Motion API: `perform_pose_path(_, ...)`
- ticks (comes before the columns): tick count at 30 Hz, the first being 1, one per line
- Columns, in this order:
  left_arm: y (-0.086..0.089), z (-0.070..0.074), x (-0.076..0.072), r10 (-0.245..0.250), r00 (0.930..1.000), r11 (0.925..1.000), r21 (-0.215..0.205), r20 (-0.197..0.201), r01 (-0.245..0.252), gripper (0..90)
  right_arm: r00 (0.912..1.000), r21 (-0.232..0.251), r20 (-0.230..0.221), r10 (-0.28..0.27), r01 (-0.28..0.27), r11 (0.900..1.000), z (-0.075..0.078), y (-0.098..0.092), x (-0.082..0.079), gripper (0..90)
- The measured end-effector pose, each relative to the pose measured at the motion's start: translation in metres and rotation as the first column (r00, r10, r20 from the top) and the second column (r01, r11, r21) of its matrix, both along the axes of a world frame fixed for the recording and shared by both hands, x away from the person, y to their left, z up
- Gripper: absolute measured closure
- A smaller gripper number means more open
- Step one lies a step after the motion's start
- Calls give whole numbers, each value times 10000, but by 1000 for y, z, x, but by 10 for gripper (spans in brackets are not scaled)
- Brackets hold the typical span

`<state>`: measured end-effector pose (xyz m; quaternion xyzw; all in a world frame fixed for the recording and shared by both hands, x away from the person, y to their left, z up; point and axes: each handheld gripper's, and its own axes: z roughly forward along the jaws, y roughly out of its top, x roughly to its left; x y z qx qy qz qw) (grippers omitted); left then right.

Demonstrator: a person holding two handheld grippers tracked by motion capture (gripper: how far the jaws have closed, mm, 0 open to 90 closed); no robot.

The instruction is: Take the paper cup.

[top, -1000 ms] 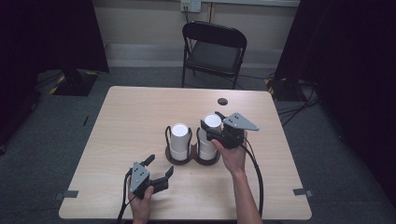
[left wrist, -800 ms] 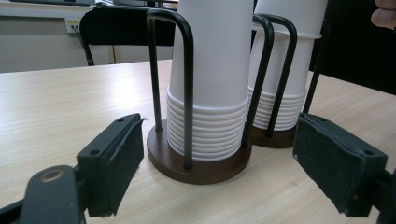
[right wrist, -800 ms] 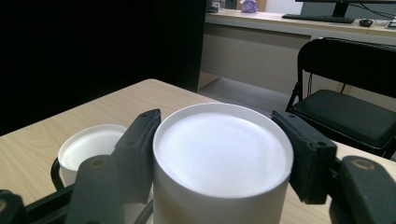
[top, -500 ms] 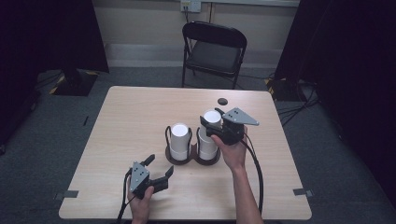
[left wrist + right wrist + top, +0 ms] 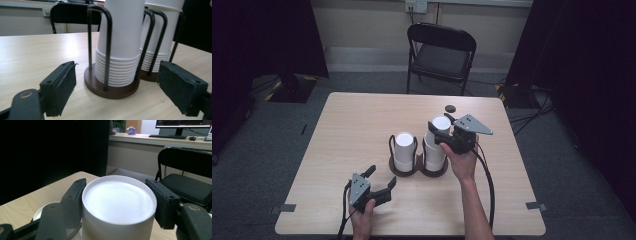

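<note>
- A pale wooden table (image 5: pixel 362 125) stands in a dim room with dark curtains at both sides; a black folding chair (image 5: pixel 439 52) waits at its far edge, and a small dark disc (image 5: pixel 450 108) lies on the wood just beyond the right claw.
- Mid-table, two dark round holders (image 5: pixel 404 169) with black wire hoops stand side by side, each holding a stack of upside-down white paper cups.
- The right claw (image 5: pixel 438 134), held in the person's right hand (image 5: pixel 460 162), reaches in from the right and pinches the top cup (image 5: pixel 439 129) of the right stack (image 5: pixel 434 155), raised above the rest of it.
- The left claw (image 5: pixel 379 181), in the left hand (image 5: pixel 362 220), rests low near the table's front edge, jaws spread and holding nothing; the left stack (image 5: pixel 404 150) stands just ahead of it.
- The right gripper view shows a pad against each side of the cup (image 5: pixel 118 210), and a desk with a monitor (image 5: pixel 183 125) behind the chair.
- The left gripper view shows stacked cup rims (image 5: pixel 117 70) between the hoops, framed by the spread pads (image 5: pixel 62 87).
</note>
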<state>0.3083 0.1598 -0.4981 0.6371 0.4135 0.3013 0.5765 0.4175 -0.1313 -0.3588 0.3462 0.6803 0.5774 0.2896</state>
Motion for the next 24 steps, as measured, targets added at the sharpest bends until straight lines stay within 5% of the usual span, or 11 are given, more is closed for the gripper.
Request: perform_pose_path(24, -3, 0, -1, -247, 9996, 9992, 320, 107, 243, 160, 9999, 1164, -158, -64, 82, 9932, 4, -18, -5, 361)
